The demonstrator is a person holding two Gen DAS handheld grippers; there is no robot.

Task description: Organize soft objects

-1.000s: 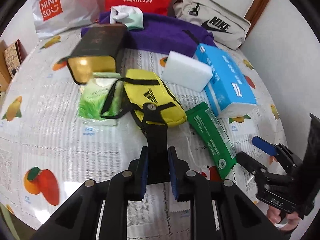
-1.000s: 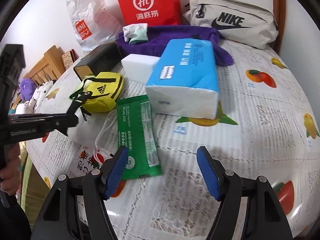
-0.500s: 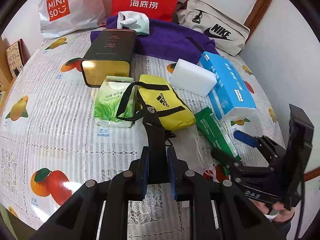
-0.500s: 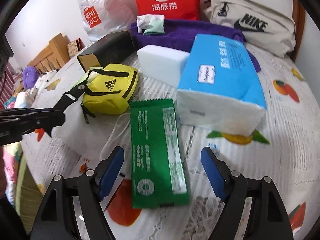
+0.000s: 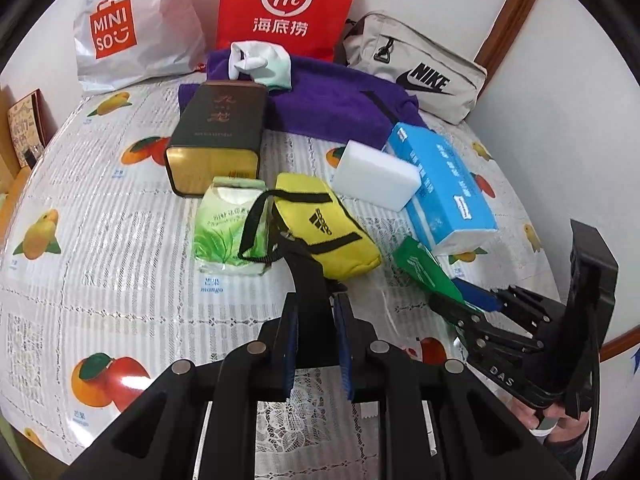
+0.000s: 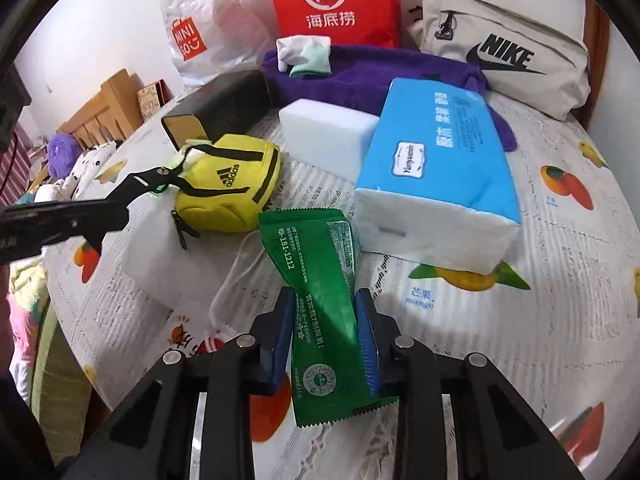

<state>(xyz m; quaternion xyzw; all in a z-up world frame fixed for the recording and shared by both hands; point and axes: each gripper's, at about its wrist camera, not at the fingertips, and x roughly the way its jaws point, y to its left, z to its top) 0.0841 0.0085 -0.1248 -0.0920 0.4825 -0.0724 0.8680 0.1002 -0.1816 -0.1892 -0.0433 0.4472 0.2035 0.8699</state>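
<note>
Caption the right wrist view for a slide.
Right gripper pinching a green packet beside the blue tissue pack on a fruit-print tablecloth.

The white plastic bag [image 5: 132, 36] reads "MINISO" on an orange square, the red paper bag [image 5: 286, 4] shows "Hi" in a white ring above "海底捞", and the beige pouch [image 5: 416, 68] carries "NIKE" with the swoosh in black. The yellow pouch [image 6: 228, 184] bears "adidas" with the three-stripe mark, the green sachet [image 6: 316, 280] has "40-181-1212" in white, and the fruit-print cloth [image 5: 100, 280] has "mango" in blue under a mango. "DAS" is stamped on the right hand-held gripper [image 5: 482, 304]; print on the blue tissue pack [image 6: 436, 152] and dark tin [image 5: 218, 128] is too small to read
</note>
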